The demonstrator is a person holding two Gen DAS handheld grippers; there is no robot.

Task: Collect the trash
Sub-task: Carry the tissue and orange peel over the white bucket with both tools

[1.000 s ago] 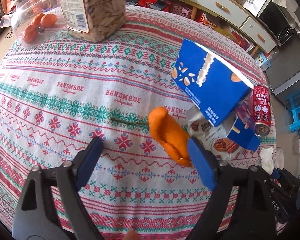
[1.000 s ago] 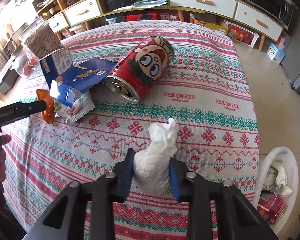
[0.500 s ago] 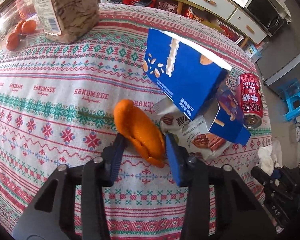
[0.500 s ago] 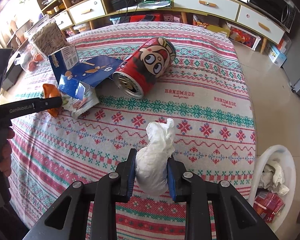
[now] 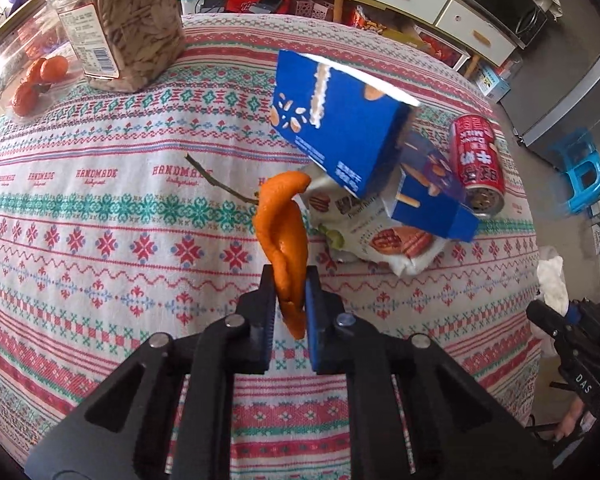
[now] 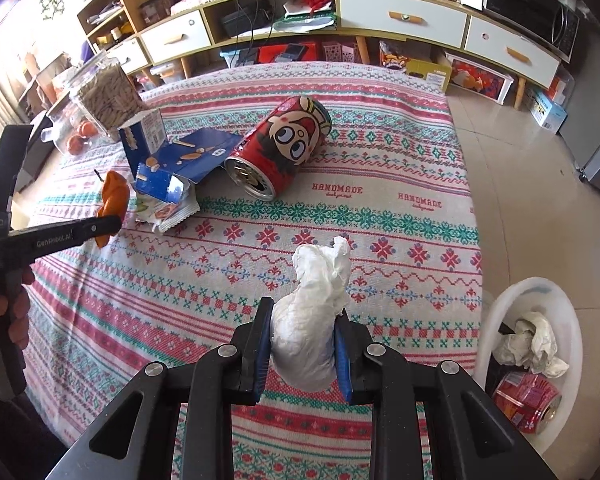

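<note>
Pinching a curled strip of orange peel (image 5: 281,236) between the blue pads, left gripper (image 5: 290,280) with jaws just closed onto it, peel standing up out of the grip and lifted clear of the patterned tablecloth (image 5: 100,240), a thin twig (image 5: 216,180) still attached at its top. Just beyond the peel, an open blue snack box (image 5: 332,136) leaning over a crumpled nut wrapper (image 5: 380,236), a smaller torn blue carton (image 5: 432,208) propped against them. Farther from the peel, past the box, a red milk-drink can (image 5: 476,160) lying on its side. Well beyond the peel on the opposite side, a clear jar of seeds (image 5: 128,20) and a clear container of small oranges (image 5: 32,76). Clamped on a wad of white tissue (image 6: 314,312), right gripper (image 6: 303,350), jaws part way apart around the wad, held above the cloth. Far from the peel, off the table edge, a white bin (image 6: 532,312) holding tissue and a red wrapper.
</note>
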